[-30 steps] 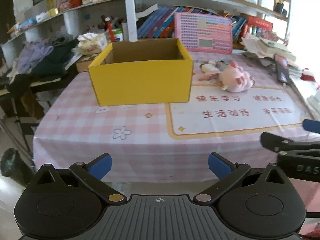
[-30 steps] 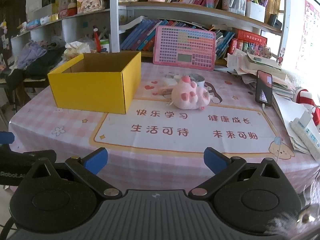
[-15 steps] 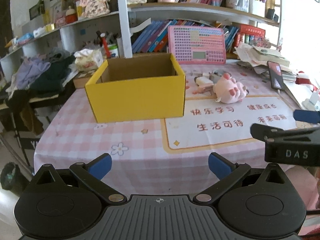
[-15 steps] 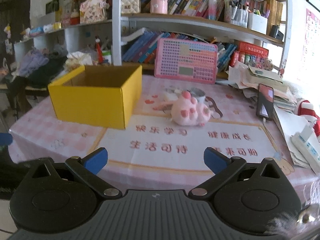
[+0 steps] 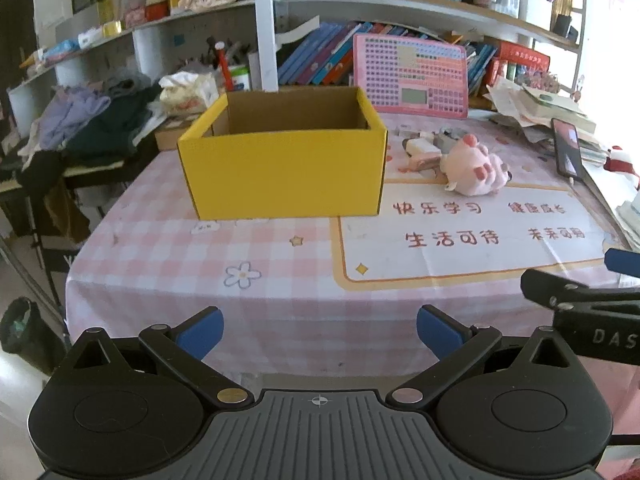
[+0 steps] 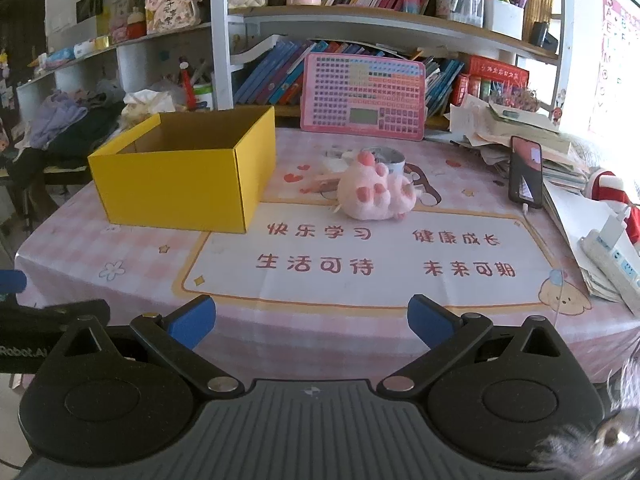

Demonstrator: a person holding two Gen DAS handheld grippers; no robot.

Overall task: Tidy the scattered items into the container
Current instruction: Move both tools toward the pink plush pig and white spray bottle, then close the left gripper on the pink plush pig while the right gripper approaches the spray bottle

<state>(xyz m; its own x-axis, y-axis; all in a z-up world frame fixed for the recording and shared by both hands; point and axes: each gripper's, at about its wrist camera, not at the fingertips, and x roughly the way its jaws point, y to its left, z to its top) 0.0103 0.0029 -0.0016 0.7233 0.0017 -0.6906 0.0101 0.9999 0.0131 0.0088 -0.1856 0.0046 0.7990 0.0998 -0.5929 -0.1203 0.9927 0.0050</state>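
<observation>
Since half a second ago both wrist views have drawn a little nearer the table, so the yellow box and the pink plush toy sit slightly larger, while nothing on the table has shifted. The left gripper hovers off the near table edge with its blue-tipped fingers spread wide and nothing between them. The right gripper is likewise wide apart and empty, held off the same edge; in the left wrist view its black body shows at about 3 o'clock. From the left camera the open-topped box stands at 12 o'clock on the pink checked cloth, its inside showing bare cardboard as far as can be seen. The plush toy lies at about 1 o'clock, just beside the box's right side, and close behind it are a few small items, too bunched to tell apart. A phone leans at 2 o'clock from the right camera.
</observation>
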